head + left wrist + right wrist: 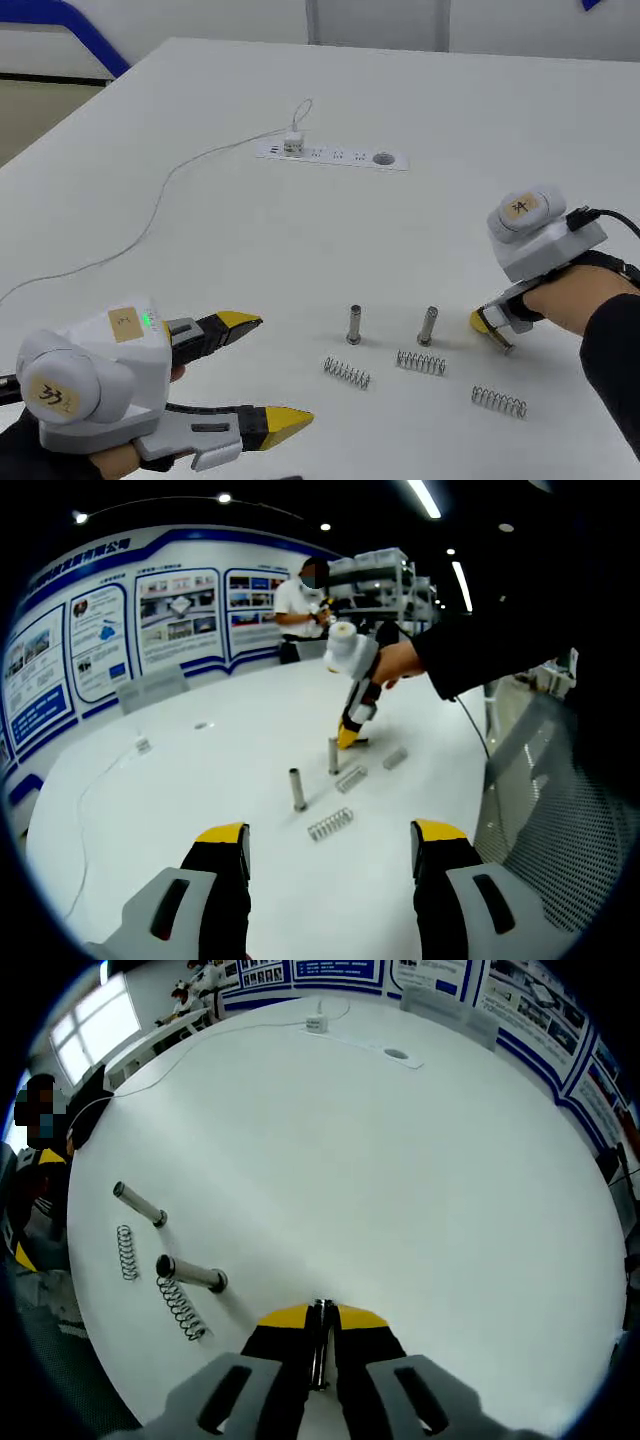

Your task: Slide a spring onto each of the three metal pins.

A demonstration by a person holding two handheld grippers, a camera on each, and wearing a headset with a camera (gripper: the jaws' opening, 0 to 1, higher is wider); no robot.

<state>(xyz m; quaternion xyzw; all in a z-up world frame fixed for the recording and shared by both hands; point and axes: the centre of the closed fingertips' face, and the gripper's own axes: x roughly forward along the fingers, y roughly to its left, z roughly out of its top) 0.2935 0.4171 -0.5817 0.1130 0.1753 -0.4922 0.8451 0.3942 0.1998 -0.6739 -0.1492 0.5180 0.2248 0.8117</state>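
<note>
Polished steel pins, smooth slim cylinders: left pin point(354, 325) and right pin point(428, 326) are stood upright near table centre, apart from each other. A third pin point(320, 1345) is clamped lengthwise betw. the clenched yellow-tipped jaws of the right gripper point(490, 325), which is angled down at the table just right of right pin. Three coiled wire springs are laid flat, nearer than the pins: left spring point(347, 373), middle spring point(421, 363), right spring point(499, 402), none on a pin. Left gripper point(265, 370) is held at near left, jaws spread wide, released. Table point(300, 240) is white, matte, smooth. A white power strip point(333, 155) w/ thin cable point(160, 200) is laid at far centre. Blue-and-white wall boards point(170, 610) and shelving point(385, 580) are seen beyond the table.
</note>
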